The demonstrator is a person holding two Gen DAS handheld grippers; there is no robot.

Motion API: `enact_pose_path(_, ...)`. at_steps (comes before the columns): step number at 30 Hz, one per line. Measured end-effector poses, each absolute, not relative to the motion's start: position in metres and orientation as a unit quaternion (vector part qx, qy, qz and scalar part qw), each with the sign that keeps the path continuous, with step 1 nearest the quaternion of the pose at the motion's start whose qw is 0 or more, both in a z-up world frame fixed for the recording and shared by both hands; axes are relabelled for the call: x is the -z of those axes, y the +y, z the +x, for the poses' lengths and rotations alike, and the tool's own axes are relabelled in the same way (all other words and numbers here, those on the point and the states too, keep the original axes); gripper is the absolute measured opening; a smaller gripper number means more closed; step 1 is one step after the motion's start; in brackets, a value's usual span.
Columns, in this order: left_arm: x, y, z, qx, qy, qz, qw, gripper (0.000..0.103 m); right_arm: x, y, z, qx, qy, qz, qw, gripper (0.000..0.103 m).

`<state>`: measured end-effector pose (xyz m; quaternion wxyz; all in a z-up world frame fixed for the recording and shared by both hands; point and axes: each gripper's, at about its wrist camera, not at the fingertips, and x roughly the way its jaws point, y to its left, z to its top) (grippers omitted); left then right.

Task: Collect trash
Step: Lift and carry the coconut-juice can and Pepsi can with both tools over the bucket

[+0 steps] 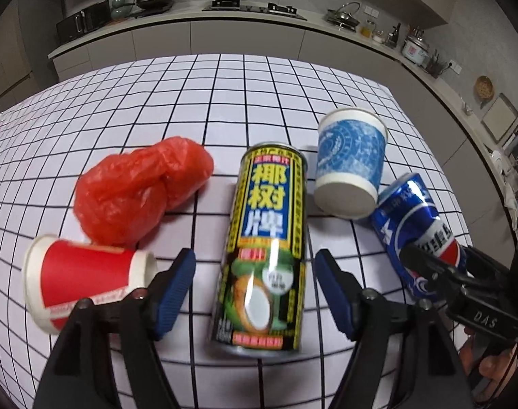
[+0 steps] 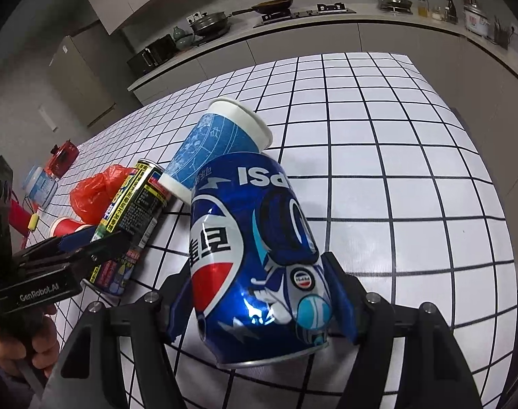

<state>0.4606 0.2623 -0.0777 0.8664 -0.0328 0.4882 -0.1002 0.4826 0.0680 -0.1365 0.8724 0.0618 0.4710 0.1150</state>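
Nearest in the right wrist view, the right gripper [image 2: 262, 293] has its fingers closed against the sides of the dented blue cola can [image 2: 255, 255], which lies on the checked bench [image 2: 412, 177] with its far end touching the blue paper cup [image 2: 221, 143]. In the left wrist view the left gripper [image 1: 255, 279] straddles the tall coconut-juice can [image 1: 269, 238] lying flat, its fingers clearly apart from the can on both sides, holding nothing. The step in hand looks like grasping one can with each hand; next the left fingers must close on the coconut can and both cans be lifted clear of the neighbouring cups. Beyond lie the red paper cup [image 1: 85, 272] and the crumpled red plastic bag [image 1: 139, 187]. Only the right view shows a red box [image 2: 63, 156] and a pale jar [image 2: 39, 184] at the bench's far end; no bin appears in either view.
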Motion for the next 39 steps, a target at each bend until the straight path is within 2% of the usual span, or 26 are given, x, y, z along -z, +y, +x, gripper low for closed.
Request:
enact_pose_path(3, 0.079, 0.262, 0.462, 0.107, 0.484, -0.036, 0.867, 0.071, 0.138, 0.071, 0.487, -0.115, 0.475, 0.059, 0.871, 0.071)
enact_pose_path(4, 0.078, 0.261, 0.461, 0.109, 0.480, -0.036, 0.870, 0.061, 0.138, 0.071, 0.487, -0.115, 0.475, 0.060, 0.870, 0.071)
enact_pose_path(5, 0.078, 0.260, 0.461, 0.115, 0.481, -0.036, 0.868, 0.055, 0.138, 0.071, 0.488, -0.117, 0.475, 0.061, 0.870, 0.071)
enact_pose_path(28, 0.056, 0.252, 0.404, 0.112, 0.440, -0.065, 0.889, 0.054, 0.112, 0.048, 0.449, -0.135, 0.443, 0.070, 0.884, 0.069)
enact_pose_path(35, 0.080, 0.242, 0.397, 0.086, 0.481, -0.073, 0.869, 0.054, 0.117, 0.035, 0.435, -0.153, 0.450, 0.067, 0.877, 0.069)
enact_pose_path(39, 0.079, 0.235, 0.400, 0.071, 0.475, -0.070, 0.874, 0.055, 0.123, 0.029, 0.435, -0.162, 0.458, 0.067, 0.872, 0.070)
